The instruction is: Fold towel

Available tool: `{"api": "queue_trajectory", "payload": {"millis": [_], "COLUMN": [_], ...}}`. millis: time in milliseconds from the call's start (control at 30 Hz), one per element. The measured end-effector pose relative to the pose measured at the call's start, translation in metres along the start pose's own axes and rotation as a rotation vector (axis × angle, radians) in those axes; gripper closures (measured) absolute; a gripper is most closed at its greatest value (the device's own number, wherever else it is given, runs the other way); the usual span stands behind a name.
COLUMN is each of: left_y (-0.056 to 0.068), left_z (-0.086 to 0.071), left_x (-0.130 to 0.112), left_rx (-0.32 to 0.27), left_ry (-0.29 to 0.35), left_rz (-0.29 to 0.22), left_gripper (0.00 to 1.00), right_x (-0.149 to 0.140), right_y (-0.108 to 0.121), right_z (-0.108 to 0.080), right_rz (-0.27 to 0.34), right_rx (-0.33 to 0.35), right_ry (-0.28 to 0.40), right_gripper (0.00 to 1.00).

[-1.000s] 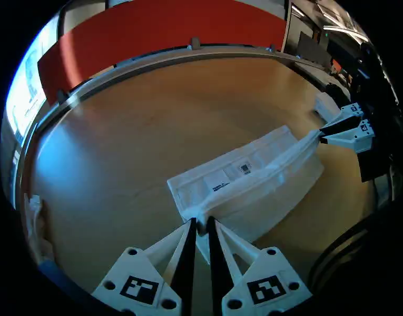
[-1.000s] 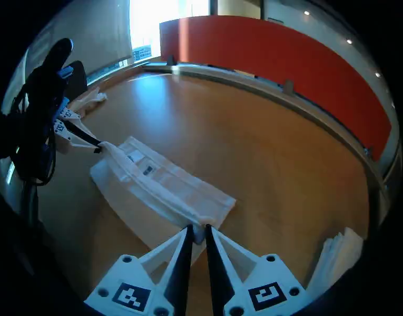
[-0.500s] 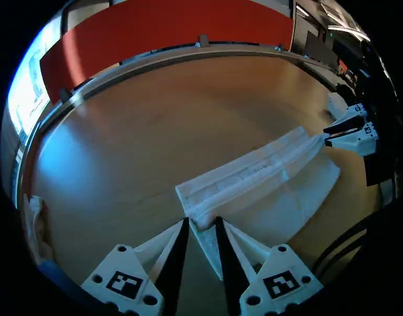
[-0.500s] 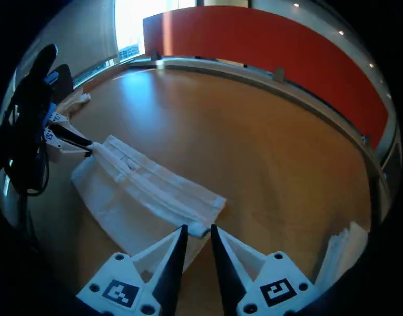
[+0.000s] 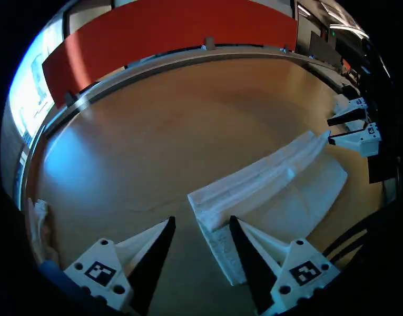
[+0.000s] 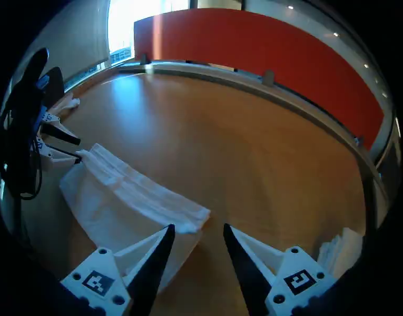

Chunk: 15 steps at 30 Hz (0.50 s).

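Having let go, left gripper and right gripper gape wide, empty; back off softly so lower-right towel stays folded.

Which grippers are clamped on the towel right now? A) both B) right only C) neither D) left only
C: the left gripper and the right gripper both stand open, and the folded towel lies on the table with no fingers pressing on it.
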<state>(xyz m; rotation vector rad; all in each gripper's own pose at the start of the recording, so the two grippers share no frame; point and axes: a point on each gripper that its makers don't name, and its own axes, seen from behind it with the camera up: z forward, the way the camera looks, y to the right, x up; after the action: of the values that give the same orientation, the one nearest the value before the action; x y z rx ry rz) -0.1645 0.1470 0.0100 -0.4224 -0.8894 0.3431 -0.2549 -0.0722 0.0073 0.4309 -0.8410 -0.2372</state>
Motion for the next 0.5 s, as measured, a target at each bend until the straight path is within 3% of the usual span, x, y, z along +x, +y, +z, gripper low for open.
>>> {"api": "queue_trajectory", "payload": {"millis": [100, 500], "left_y": [-0.004, -0.005], "left_z": [-0.002, -0.020], "left_x": [0.003, -0.003], "left_rx": [0.013, 0.013], "left_ry": [0.010, 0.029], "left_rz": [0.000, -0.031], "left_gripper": [0.19, 0.19], "right_x": [0.001, -0.004], "right_y": [0.000, -0.010], "right_z": [-0.002, -0.023], "right_rz": [-0.007, -0.013], "right_rx": [-0.001, 0.005], "right_ry": [0.006, 0.029], "right_gripper": [0.13, 0.13]}}
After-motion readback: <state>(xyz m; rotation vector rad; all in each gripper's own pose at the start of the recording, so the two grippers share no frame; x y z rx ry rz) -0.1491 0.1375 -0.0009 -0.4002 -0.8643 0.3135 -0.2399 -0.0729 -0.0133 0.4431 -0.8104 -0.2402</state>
